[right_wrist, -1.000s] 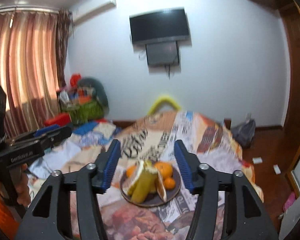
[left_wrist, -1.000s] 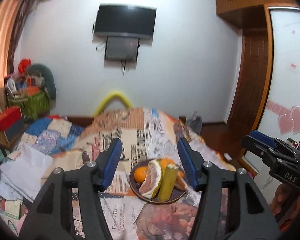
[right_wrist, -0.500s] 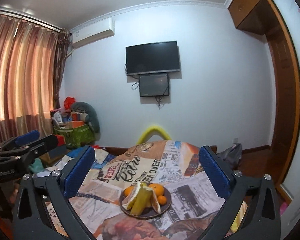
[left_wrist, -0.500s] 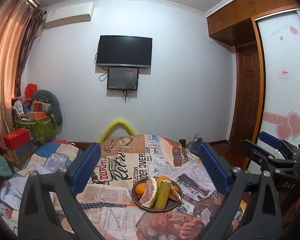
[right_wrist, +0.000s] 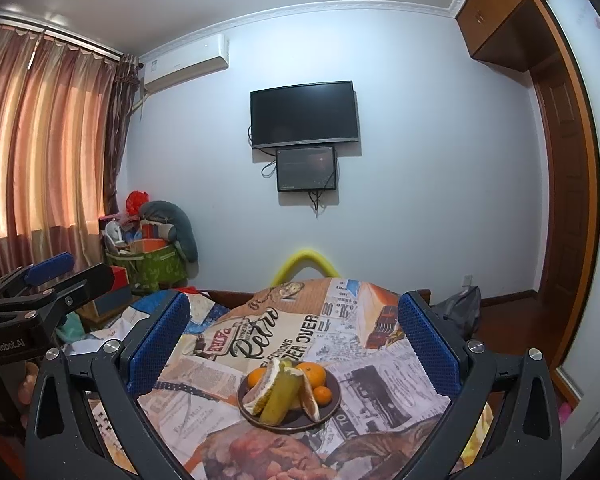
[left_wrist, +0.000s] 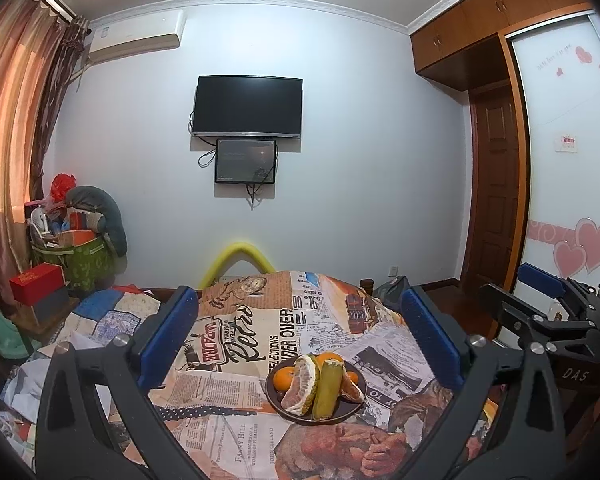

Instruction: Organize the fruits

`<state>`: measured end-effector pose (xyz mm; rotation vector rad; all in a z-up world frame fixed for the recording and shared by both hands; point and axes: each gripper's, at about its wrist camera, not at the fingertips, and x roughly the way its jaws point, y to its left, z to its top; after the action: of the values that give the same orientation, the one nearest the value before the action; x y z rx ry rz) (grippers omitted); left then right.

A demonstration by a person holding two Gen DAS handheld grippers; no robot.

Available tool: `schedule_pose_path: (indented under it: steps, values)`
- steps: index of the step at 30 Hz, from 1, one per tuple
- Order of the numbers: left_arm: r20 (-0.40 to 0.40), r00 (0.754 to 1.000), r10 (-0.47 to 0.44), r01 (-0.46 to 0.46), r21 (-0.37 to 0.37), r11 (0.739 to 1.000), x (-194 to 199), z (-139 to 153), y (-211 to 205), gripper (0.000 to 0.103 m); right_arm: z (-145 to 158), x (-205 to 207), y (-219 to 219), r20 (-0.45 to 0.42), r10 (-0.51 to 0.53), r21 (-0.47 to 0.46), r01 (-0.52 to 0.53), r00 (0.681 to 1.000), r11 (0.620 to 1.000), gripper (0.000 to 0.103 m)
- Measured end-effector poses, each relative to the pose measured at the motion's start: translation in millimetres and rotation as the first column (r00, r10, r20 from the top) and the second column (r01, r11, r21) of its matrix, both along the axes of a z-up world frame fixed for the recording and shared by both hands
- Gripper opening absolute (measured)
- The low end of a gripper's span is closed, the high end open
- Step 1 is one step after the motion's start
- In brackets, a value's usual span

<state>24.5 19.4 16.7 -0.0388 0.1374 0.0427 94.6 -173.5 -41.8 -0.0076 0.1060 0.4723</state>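
Observation:
A dark round plate (left_wrist: 350, 412) (right_wrist: 330, 410) sits on the newspaper-print table cover (left_wrist: 236, 384) (right_wrist: 380, 380). On it lie pomelo pieces (left_wrist: 302, 384) (right_wrist: 260, 390), a green-yellow peel wedge (left_wrist: 328, 390) (right_wrist: 280, 394) and small oranges (left_wrist: 282, 378) (right_wrist: 314, 374). My left gripper (left_wrist: 300, 322) is open and empty, held back from and above the plate. My right gripper (right_wrist: 294, 320) is open and empty, likewise behind the plate. Each gripper shows in the other's view: right (left_wrist: 548, 300), left (right_wrist: 44, 280).
A TV (left_wrist: 247, 106) and a smaller screen hang on the far wall. A pile of bags and boxes (left_wrist: 72, 248) stands at the left by the curtains. A patchwork blanket (left_wrist: 112, 316) lies left of the table. A door and wardrobe (left_wrist: 496, 200) are at the right.
Both grippers have opened wide and pulled up and back from the plate. The view has tilted up to show more of the room.

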Motion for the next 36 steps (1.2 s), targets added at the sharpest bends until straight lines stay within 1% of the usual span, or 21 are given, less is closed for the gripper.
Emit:
schedule_pose_path:
  steps: [21,36]
  values:
    - [-0.027,0.999,-0.02,0.02,-0.002,1.0,5.0,-2.9,-1.8,0.103,-0.3,1.5,-2.7,-0.016,-0.007,0.0,0.007,1.0,1.0,0.103]
    - [-0.034,0.999,-0.028,0.028,0.001,1.0,6.5,-4.1,-3.0,0.103,2.1,-1.1,-6.8,-0.026,-0.008,0.021,0.009,1.0,1.0,0.103]
